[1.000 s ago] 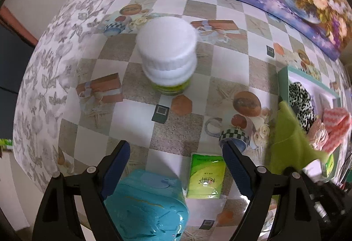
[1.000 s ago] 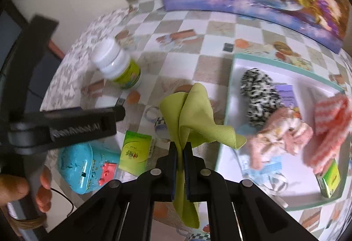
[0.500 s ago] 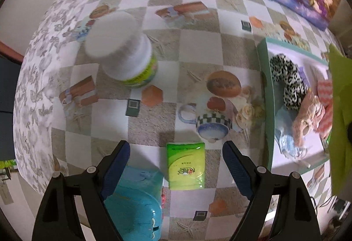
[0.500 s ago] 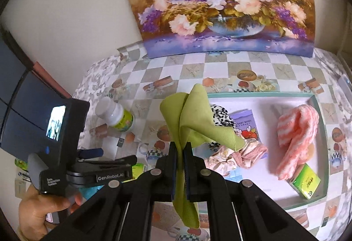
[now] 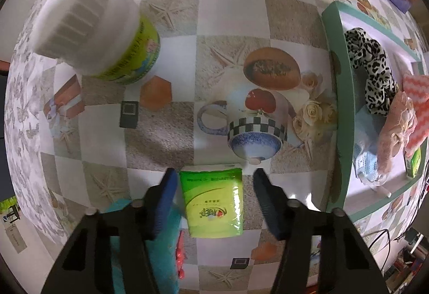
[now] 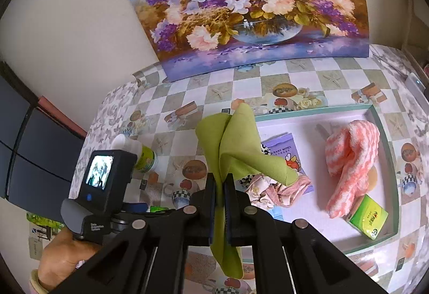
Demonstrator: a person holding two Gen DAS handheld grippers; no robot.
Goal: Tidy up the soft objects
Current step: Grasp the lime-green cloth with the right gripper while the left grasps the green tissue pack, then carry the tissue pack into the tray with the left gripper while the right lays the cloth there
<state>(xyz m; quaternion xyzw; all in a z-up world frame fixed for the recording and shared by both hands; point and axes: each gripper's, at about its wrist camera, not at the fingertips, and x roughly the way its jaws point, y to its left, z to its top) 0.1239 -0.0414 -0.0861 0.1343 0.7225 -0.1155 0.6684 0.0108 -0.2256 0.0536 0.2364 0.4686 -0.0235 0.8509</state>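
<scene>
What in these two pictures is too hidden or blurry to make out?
- Teal object, left wrist view: hidden under the left gripper, cut by the bottom edge.
- Bottle label, left wrist view: blurred.
- Leopard scrunchie: mostly hidden in the right wrist view by the green cloth in the right gripper.

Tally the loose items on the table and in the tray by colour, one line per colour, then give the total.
Green: 3 - tissue pack on the table, tissue pack in the tray, green cloth
Pink: 2 - striped towel, scrunchie
Black-and-white: 1 - leopard scrunchie
Light blue: 1 - mask
Purple: 1 - snack packet
Teal: 1 - case
White: 1 - bottle
Total: 10
</scene>
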